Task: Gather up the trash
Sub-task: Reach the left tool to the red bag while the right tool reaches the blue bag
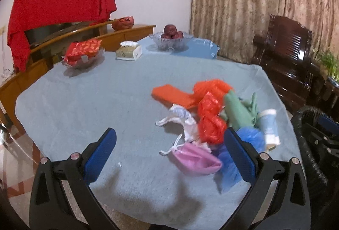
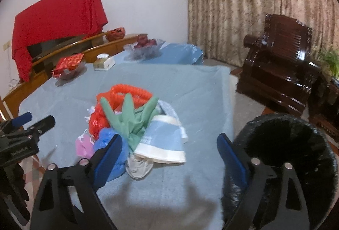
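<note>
Both grippers hung over the near edge of the tabletop [image 1: 84, 90], jaws spread wide and holding nothing. The left gripper [image 1: 169, 151] faced the trash pile [image 1: 211, 119]: red plastic bag [image 1: 209, 124], green cloth [image 1: 239, 111], a pink pouch [image 1: 197, 157] and a paper cup [image 1: 269, 126] lying on its side. The right gripper [image 2: 169, 151] hovered just before that cup [image 2: 163, 140]. A black-lined bin [image 2: 296, 145] stood beside the tabletop, to the right.

Home living room: curtains [image 1: 243, 7], armchair [image 2: 281, 60]
</note>
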A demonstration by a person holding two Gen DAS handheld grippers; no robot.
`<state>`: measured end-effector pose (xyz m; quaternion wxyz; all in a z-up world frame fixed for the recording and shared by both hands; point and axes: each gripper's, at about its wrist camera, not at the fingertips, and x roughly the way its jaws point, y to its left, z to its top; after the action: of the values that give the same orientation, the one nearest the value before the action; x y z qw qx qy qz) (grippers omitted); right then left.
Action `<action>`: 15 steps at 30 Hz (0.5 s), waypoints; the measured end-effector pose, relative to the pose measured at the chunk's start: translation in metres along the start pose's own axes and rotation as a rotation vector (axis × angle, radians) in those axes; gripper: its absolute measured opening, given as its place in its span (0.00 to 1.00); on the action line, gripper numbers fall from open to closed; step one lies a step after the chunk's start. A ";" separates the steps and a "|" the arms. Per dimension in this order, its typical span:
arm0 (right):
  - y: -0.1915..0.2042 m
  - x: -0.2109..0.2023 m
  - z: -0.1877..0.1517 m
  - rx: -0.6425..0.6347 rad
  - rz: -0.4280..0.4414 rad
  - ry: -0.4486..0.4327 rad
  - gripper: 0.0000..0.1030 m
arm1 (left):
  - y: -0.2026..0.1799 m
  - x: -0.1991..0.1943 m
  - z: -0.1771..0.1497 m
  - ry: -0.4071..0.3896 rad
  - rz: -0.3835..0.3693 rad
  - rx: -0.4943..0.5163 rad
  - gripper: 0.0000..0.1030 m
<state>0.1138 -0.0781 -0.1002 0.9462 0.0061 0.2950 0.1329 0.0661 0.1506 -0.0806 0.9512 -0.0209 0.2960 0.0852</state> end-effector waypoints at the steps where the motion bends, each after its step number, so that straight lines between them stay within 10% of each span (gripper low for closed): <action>1: 0.003 0.006 -0.002 -0.004 0.013 0.013 0.81 | 0.001 0.004 -0.002 0.002 0.005 0.005 0.95; 15: 0.056 0.053 -0.018 -0.090 0.123 0.114 0.60 | 0.026 0.037 -0.014 0.068 0.028 0.008 0.93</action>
<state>0.1321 -0.0121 -0.1393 0.9171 -0.0258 0.3414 0.2042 0.0833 0.1806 -0.1130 0.9394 -0.0159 0.3286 0.0963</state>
